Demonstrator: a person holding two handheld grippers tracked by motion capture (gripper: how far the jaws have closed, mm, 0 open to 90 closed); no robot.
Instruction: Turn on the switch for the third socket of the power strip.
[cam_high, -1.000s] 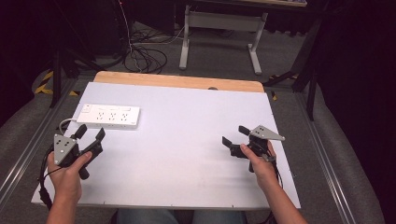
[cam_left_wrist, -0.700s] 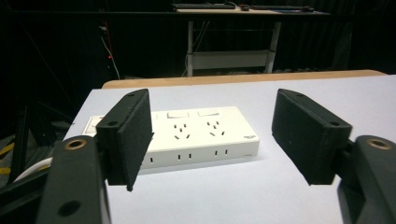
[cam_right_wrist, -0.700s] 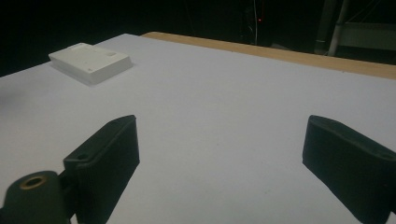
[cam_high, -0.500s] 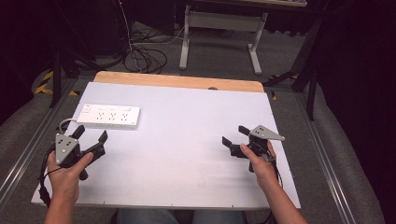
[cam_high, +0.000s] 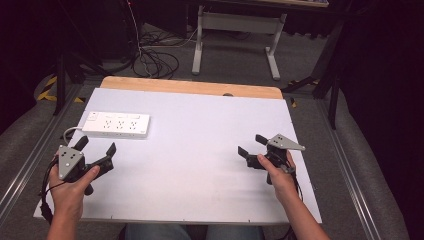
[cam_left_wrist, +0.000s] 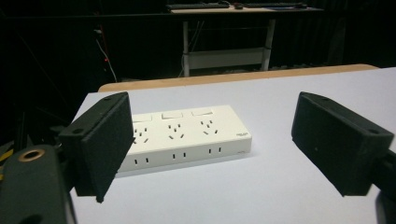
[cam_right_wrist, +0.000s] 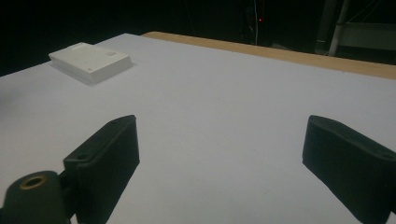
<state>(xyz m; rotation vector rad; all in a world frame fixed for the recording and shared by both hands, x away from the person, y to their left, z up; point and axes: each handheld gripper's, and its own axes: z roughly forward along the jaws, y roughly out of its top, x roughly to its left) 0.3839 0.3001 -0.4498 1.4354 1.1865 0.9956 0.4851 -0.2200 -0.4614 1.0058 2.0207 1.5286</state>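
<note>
Since earlier frame, our left gripper (cam_high: 96, 146) jaws have been opening, nothing between; right gripper (cam_high: 252, 145) jaws apart, empty. Strip (cam_high: 116, 124) lies far-left on table (cam_high: 200, 150), just ahead of left gripper (rigid, light, smooth plastic, we judge). We'd grip across long sides.

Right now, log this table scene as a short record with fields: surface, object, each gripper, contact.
surface: white table top with a wooden strip along its far edge
object: white power strip, lying flat at the far left, sockets up
left gripper: jaws wide apart and just been opening, nothing between them, aimed at the power strip
right gripper: jaws apart, nothing between them, over bare table at the right
contact: neither gripper touches the power strip
</note>
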